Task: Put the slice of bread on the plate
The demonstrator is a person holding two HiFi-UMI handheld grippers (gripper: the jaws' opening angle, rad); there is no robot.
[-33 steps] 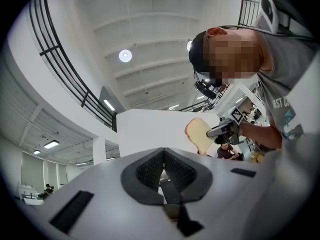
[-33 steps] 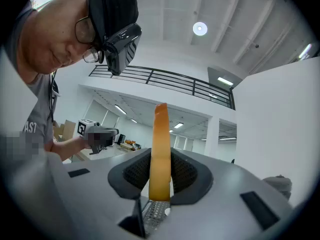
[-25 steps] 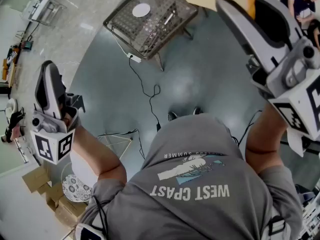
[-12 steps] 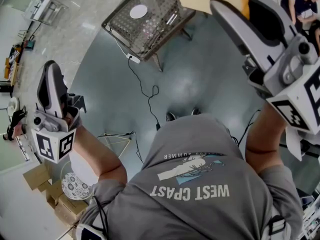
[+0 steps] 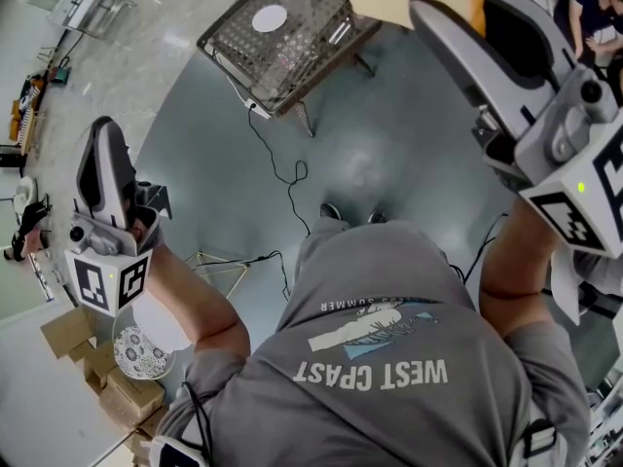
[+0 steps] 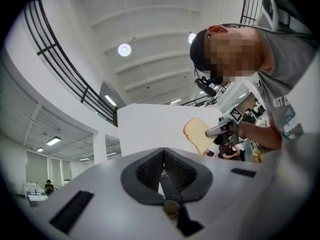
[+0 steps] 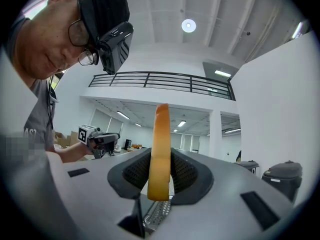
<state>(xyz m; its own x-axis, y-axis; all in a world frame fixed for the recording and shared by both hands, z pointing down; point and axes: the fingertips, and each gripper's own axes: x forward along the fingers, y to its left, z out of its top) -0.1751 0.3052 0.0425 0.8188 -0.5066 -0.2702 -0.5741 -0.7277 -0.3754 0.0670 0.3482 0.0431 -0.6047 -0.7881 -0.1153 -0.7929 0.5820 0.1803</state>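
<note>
Right gripper [image 7: 160, 176]: clamps tan slice of bread [image 7: 161, 134] edge-up, well above and right of round white plate [image 5: 270, 18] on wire-mesh table [image 5: 234, 52].

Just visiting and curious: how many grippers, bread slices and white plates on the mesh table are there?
Grippers: 2 (left gripper, right gripper)
Bread slices: 1 (bread slice, clamped in the right jaws)
White plates: 1 (white plate on the table)
Total: 4
</note>
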